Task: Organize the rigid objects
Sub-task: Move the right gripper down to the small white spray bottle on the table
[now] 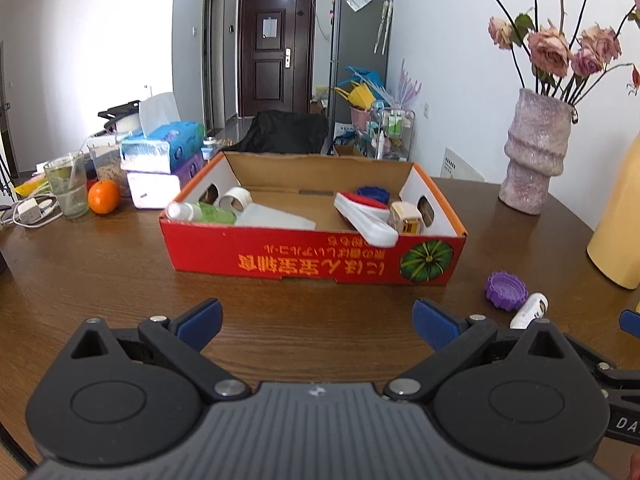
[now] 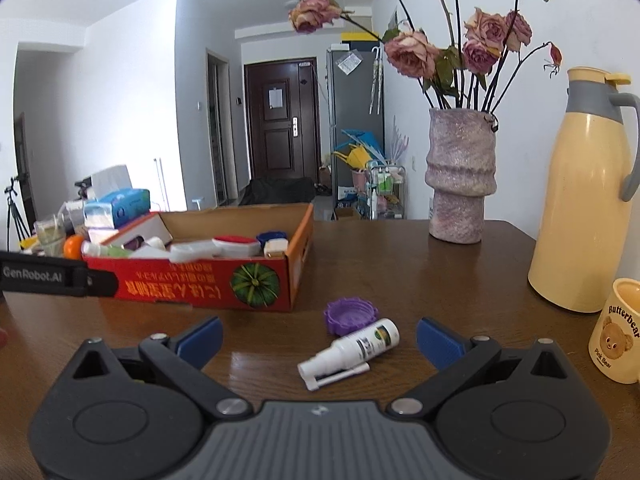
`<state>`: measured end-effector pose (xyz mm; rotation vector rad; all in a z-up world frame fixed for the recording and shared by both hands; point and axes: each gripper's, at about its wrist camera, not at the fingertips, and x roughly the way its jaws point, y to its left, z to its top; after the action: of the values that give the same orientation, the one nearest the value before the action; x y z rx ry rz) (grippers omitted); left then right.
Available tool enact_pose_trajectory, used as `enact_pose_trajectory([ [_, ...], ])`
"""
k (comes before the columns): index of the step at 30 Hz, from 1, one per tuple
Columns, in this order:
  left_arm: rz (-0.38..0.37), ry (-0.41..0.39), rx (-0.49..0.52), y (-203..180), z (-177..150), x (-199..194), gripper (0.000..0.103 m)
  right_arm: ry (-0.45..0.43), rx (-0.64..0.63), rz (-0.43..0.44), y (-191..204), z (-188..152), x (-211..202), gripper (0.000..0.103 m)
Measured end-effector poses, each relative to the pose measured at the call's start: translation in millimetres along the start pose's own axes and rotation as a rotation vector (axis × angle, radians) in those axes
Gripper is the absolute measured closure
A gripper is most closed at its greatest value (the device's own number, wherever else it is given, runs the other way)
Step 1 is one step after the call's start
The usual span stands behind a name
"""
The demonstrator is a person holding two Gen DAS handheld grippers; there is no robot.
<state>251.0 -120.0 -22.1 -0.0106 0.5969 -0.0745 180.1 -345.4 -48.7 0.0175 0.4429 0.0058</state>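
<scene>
A red cardboard box (image 1: 280, 258) (image 2: 184, 286) stands on the brown table and holds several items: a green spray bottle (image 1: 204, 213), a tape roll (image 1: 235, 198), a white and red tool (image 1: 366, 218) and a beige plug (image 1: 406, 218). On the table to the box's right lie a purple cap (image 1: 505, 290) (image 2: 350, 315) and a small white spray bottle (image 1: 529, 310) (image 2: 354, 350). My left gripper (image 1: 318, 322) is open over bare table in front of the box. My right gripper (image 2: 319, 340) is open, with the white spray bottle lying between its fingers and untouched.
A glittery vase (image 2: 460, 178) of dried roses and a yellow thermos (image 2: 582, 200) stand at the right, with a bear mug (image 2: 618, 330) beside them. Tissue packs (image 1: 164, 160), a glass (image 1: 68, 186) and an orange (image 1: 104, 197) crowd the table's left.
</scene>
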Motion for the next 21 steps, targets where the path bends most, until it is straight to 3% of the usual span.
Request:
enact_pose_trajectory([
  [12,-0.023,0.084,-0.009,-19,-14,28,0.000,0.121,-0.164,0.083,-13,-7,48,0.000],
  [21,-0.052,0.125,0.001,-35,-18,51,0.000,0.164,-0.203,0.143,-23,-8,81,0.000],
])
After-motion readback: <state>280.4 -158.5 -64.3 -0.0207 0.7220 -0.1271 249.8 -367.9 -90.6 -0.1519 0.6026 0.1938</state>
